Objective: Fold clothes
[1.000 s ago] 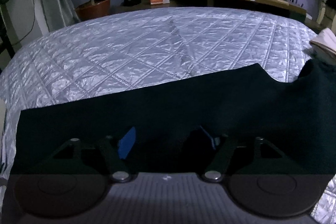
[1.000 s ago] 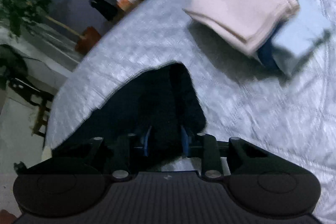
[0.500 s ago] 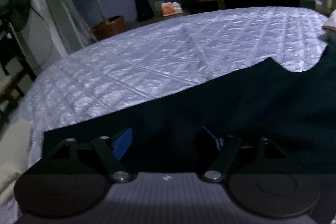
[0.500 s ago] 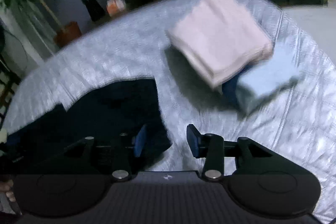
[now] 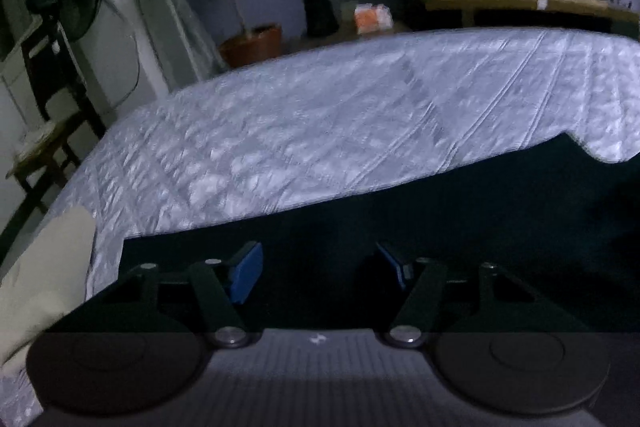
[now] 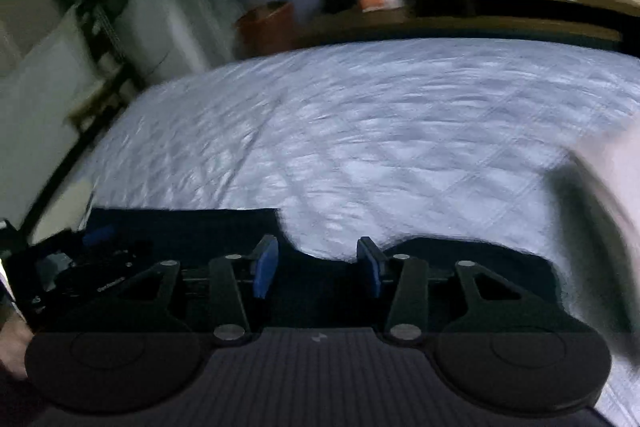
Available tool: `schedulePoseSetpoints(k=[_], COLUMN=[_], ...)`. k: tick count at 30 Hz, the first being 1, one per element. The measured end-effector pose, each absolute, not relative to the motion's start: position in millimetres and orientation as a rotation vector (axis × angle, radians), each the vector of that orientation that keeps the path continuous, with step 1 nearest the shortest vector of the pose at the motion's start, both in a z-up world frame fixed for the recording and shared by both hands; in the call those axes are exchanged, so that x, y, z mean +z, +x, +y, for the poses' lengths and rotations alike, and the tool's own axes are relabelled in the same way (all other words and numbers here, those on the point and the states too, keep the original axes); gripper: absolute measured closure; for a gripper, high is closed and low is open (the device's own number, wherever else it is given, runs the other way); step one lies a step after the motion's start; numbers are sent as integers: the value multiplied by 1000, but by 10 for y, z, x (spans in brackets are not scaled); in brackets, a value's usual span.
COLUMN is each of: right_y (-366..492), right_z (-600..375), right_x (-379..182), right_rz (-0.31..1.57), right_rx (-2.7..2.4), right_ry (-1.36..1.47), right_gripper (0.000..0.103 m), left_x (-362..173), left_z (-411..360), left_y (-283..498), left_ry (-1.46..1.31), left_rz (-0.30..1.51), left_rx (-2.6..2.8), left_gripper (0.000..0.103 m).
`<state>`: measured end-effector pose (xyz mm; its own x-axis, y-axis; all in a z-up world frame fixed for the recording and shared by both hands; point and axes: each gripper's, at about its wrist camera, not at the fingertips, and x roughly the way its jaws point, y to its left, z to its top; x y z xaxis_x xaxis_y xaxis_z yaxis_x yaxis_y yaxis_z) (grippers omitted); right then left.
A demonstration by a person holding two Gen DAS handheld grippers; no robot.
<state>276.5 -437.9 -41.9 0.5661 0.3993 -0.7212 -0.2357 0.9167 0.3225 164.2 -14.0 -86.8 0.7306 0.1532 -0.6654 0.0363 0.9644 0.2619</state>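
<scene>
Dark garment (image 5: 420,235) lies flat on the quilted bed (image 5: 320,131) after the right tongs (image 6: 317,265) released its end and swung left, now open, while the left tongs (image 5: 318,273), still unclamped above the cloth, are closing.

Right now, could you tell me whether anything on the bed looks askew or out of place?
Nothing stands out. The dark garment lies flat on the quilted bedspread, with a straight far edge and a notch at its right end. No spills or damage show.

- Was a big bed (image 5: 360,115) with a shiny, silver-white quilted cover (image 6: 400,147), stitched in slanted squares.
- Had a dark piece of clothing (image 5: 440,227) lying flat on the near part of the cover.
- Had a pale pink folded cloth (image 6: 616,179) lying at the right side, too blurred to tell more.
</scene>
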Motion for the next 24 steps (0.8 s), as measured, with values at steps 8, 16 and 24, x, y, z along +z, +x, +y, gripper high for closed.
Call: schedulePoseSetpoints(k=[8,16,24], right_y=[3317,3453,2993], right_z=[-3577,-3433,-3066], right_x=[-829,-698,-500], right_rz=[1021,863,790], right_rx=[434,246,614], right_ry=[-35,-132,-222], right_gripper=[64,71,62], left_x=[-849,-712,-577], left_z=[-19,128,458], left_y=[1705,1654,1565], left_ry=[237,191,109], left_rz=[766,710,667], left_rx=[98,169,323], left_gripper=[44,44,45])
